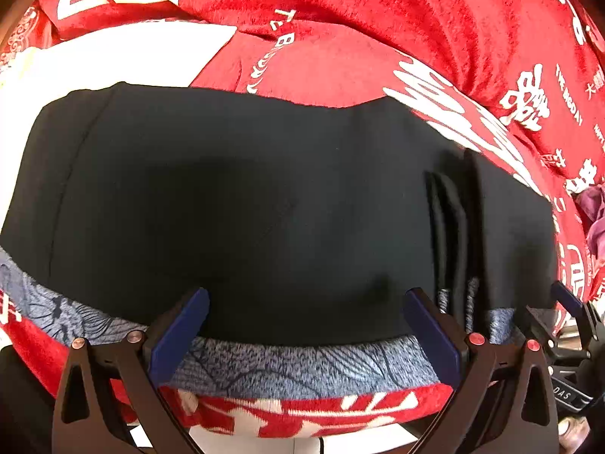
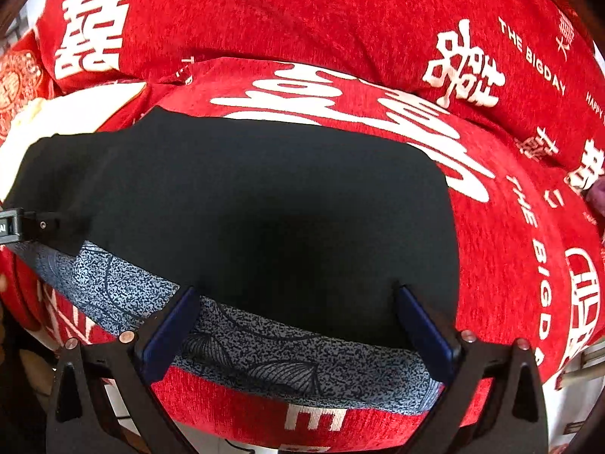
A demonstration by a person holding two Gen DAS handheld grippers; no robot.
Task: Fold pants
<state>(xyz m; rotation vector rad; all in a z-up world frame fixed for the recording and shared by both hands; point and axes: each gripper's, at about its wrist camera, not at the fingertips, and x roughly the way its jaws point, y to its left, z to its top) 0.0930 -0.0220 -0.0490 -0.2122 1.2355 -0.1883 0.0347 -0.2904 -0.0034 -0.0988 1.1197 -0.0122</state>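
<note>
While lying folded on a red sofa cover (image 1: pixel 340 7) over a grey patterned cloth (image 1: pixel 302 363), black pants (image 1: pixel 245 196) span both views. Left tongs (image 1: pixel 306 325) and right tongs (image 2: pixel 298 325): spread wide, gripping nothing, at near hem.

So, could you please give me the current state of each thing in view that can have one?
black pants: folded into a flat stack on the blue-grey patterned cloth, layered fold edges showing at one end
blue-grey patterned cloth: spread flat under the pants
red cover: draped, rumpled
left gripper: jaws open, holding nothing
right gripper: jaws open, holding nothing
</note>
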